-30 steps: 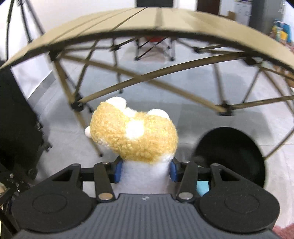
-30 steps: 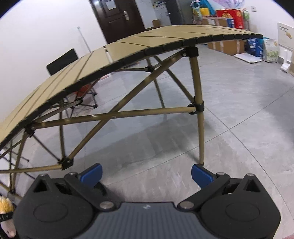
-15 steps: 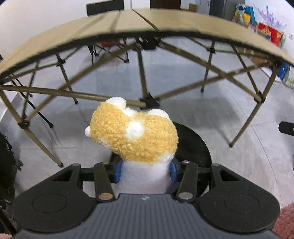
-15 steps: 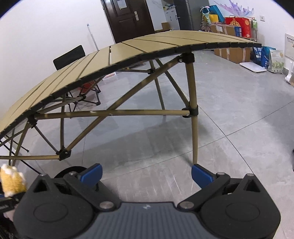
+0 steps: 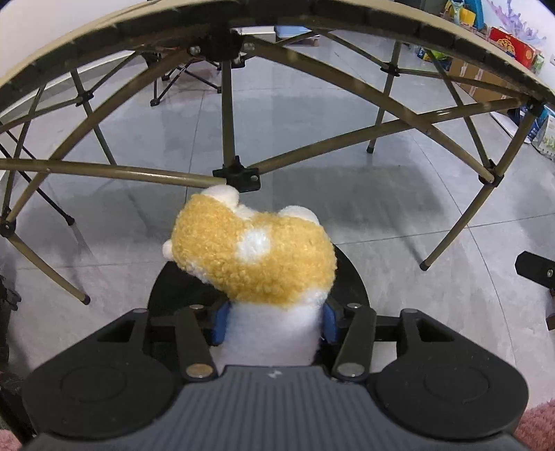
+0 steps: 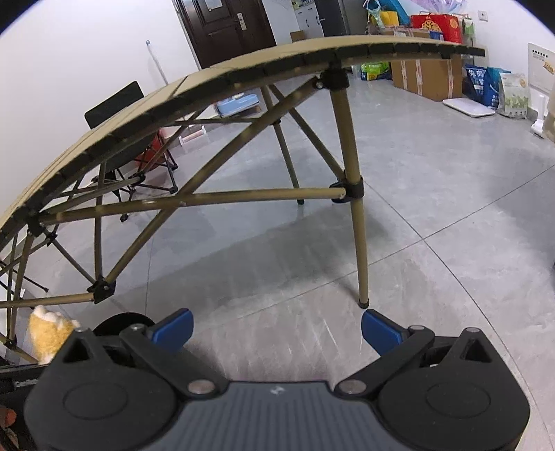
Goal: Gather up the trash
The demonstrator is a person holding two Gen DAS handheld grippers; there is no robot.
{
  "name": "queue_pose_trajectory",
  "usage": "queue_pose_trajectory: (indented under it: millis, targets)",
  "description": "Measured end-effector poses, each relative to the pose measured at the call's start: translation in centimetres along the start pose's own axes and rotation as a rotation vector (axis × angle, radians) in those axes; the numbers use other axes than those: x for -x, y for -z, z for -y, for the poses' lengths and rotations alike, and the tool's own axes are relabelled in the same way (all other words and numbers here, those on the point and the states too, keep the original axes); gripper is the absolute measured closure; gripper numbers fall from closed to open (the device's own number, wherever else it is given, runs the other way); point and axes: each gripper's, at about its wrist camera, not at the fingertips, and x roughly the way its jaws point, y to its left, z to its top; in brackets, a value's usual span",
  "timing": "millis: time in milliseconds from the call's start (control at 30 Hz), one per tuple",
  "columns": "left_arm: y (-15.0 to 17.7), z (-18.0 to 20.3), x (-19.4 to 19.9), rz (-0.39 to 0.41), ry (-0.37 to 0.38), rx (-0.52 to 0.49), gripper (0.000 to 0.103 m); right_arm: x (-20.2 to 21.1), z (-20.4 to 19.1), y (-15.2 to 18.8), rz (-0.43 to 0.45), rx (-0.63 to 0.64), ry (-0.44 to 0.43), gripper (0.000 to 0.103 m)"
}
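Note:
My left gripper (image 5: 274, 324) is shut on a yellow and white plush toy (image 5: 256, 256), whose white body is clamped between the blue pads. It hangs right over a round black trash bin (image 5: 347, 277) on the grey floor. My right gripper (image 6: 275, 333) is open and empty, low over bare floor. In the right wrist view the plush toy (image 6: 48, 333) and the bin (image 6: 118, 321) show at the far left.
A folding camp table (image 6: 242, 69) with a tan slatted top and crossed tan legs (image 6: 353, 222) stands just behind the bin. A folding chair (image 6: 114, 107) stands beyond it. Boxes and bags (image 6: 433, 76) line the far wall. A dark door (image 6: 225, 27) is at the back.
My left gripper has carried the plush toy to the right until it is over the black bin. The right gripper has stayed open and shifted only a little.

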Motion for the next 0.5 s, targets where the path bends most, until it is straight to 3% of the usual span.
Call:
queue_pose_trajectory:
  millis: [67, 167, 200, 500]
  targets:
    - [-0.1, 0.1, -0.3, -0.004, -0.006, 0.0, 0.041, -0.4, -0.1, 0.0, -0.009, 0.0, 0.001, 0.0]
    - [-0.2, 0.1, -0.5, 0.011, -0.053, 0.001, 0.005, -1.0, 0.0, 0.0, -0.023, -0.007, -0.002, 0.0]
    - [-0.2, 0.1, -0.6, 0.014, -0.067, 0.005, 0.0, -1.1, 0.0, -0.1, -0.027, -0.008, -0.002, 0.0]
    - [-0.3, -0.7, -1.7, -0.045, -0.081, 0.034, 0.0, -1.7, -0.2, -0.1, -0.043, -0.002, 0.001, 0.0]
